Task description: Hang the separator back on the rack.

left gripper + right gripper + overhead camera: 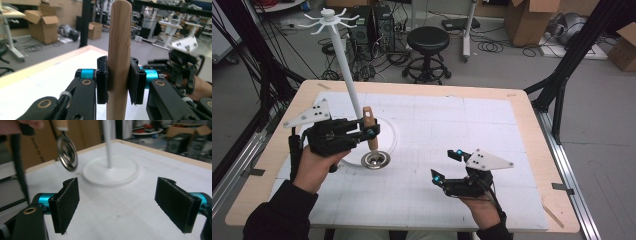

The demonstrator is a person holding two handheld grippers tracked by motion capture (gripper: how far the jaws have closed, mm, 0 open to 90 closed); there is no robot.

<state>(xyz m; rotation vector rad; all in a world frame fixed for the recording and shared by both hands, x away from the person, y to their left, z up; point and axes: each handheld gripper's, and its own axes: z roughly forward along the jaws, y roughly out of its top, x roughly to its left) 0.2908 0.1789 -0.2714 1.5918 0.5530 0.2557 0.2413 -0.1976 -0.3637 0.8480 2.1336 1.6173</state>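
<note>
A utensil with a wooden handle point(369, 125) and a round metal head point(375, 159) hangs upright over the white mat, head down. My left gripper point(371, 132) is shut on the handle point(119, 37), its pads pressed to both sides of the wood. Right behind it stands a white hook stand: a tall pole point(346, 70) with hooks on top point(330, 19) on a round base point(389, 131). My right gripper point(446, 165) rests near the front of the table, open with nothing between its pads point(66, 203). Its view faces the metal head point(67, 151) and the stand's base point(111, 171).
A white gridded mat point(447, 125) covers the wooden table point(532, 125). Beyond the far edge are a black stool point(428, 42), cables and cardboard boxes point(527, 20). Black frame legs point(562, 75) stand at the right.
</note>
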